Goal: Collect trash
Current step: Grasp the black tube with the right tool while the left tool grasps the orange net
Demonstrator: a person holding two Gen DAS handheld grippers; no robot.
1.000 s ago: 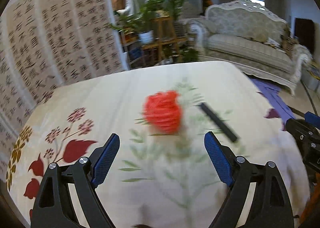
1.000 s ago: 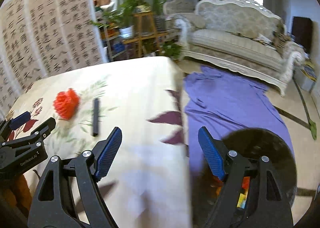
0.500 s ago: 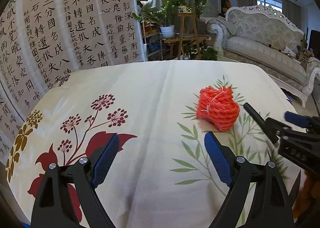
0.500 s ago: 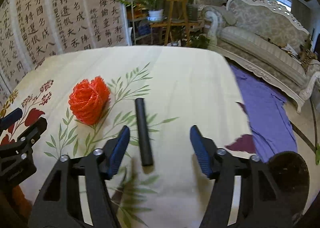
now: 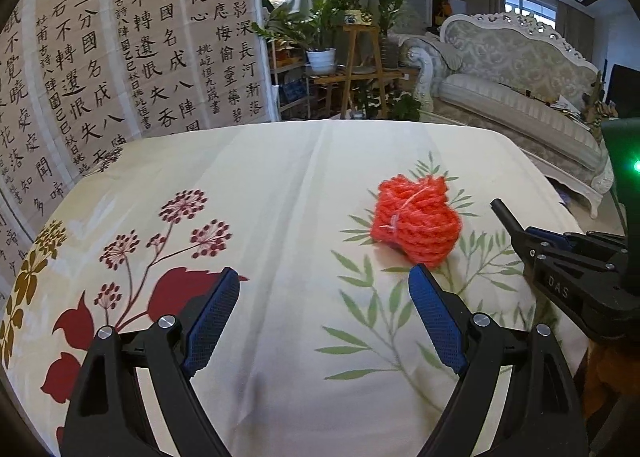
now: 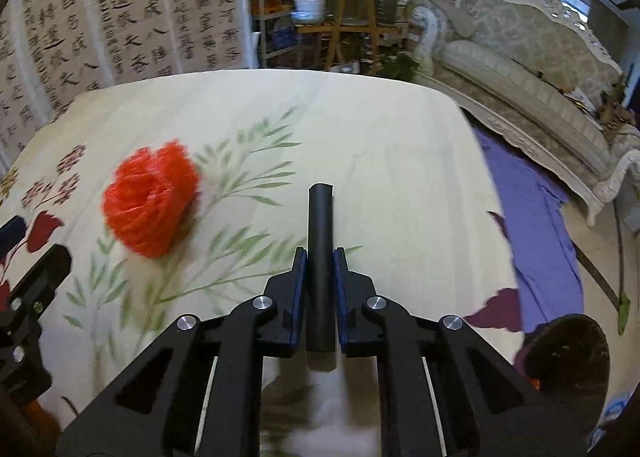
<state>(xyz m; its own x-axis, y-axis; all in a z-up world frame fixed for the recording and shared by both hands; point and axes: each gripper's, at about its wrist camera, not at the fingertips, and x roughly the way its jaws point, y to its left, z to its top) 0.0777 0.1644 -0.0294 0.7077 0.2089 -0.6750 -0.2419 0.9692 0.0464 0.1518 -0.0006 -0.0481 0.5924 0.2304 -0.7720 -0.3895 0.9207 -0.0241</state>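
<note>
A black tube [image 6: 320,225] lies lengthwise between the blue pads of my right gripper [image 6: 320,257], which is shut on it just above the flowered tablecloth [image 6: 380,145]. In the left wrist view the tube's far end [image 5: 500,209] sticks out of that gripper at the right edge. A bundle of orange-red rope [image 5: 416,223] rests on the cloth, also visible in the right wrist view [image 6: 150,201]. My left gripper [image 5: 324,299] hovers open over the cloth, the rope bundle just beyond its right fingertip; nothing is between its fingers.
A dark round bin [image 6: 568,361] stands on the floor at the table's right, beside a purple cloth [image 6: 536,217]. Behind the table are a calligraphy screen [image 5: 120,49], potted plants on wooden stands [image 5: 352,41] and a pale sofa [image 5: 520,85].
My right gripper swung from the bin side over the table, came down around the black tube and closed on it. My left gripper shifted left, so the rope bundle now lies off its right finger.
</note>
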